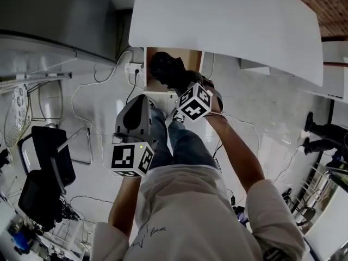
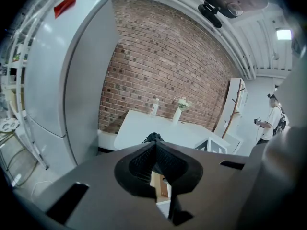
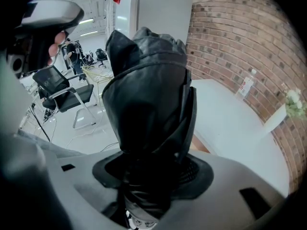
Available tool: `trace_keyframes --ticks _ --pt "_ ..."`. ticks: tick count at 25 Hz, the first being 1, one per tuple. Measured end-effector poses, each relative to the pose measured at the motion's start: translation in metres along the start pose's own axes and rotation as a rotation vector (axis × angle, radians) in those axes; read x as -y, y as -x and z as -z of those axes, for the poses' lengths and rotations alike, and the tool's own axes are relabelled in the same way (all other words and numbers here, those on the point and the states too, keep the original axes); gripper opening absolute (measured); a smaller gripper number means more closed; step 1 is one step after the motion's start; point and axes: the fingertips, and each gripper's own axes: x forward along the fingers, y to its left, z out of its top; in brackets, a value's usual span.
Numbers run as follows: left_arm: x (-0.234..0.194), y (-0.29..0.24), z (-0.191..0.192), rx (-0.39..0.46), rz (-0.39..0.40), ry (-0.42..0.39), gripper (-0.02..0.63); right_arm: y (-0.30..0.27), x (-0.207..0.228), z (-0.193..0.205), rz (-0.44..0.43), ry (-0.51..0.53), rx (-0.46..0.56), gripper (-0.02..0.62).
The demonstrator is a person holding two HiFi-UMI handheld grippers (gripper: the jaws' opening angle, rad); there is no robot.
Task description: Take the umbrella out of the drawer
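Head view: right gripper holds the folded black umbrella above the open wooden drawer, under the white bench edge; left gripper is alongside. Left gripper view: fingers pressed together, nothing between. Right gripper view: fingers clamped on the umbrella.
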Motion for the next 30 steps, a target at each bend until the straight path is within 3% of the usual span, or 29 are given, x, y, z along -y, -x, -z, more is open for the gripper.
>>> trace_keyframes --ticks 13,30 --pt "0.027 0.018 0.004 -0.034 0.037 -0.037 0.017 0.05 0.004 -0.005 0.015 -0.029 0.053 0.247" --pt "0.054 0.038 -0.014 0.019 0.055 -0.017 0.017 0.128 0.012 -0.02 0.032 -0.115 0.174 0.248"
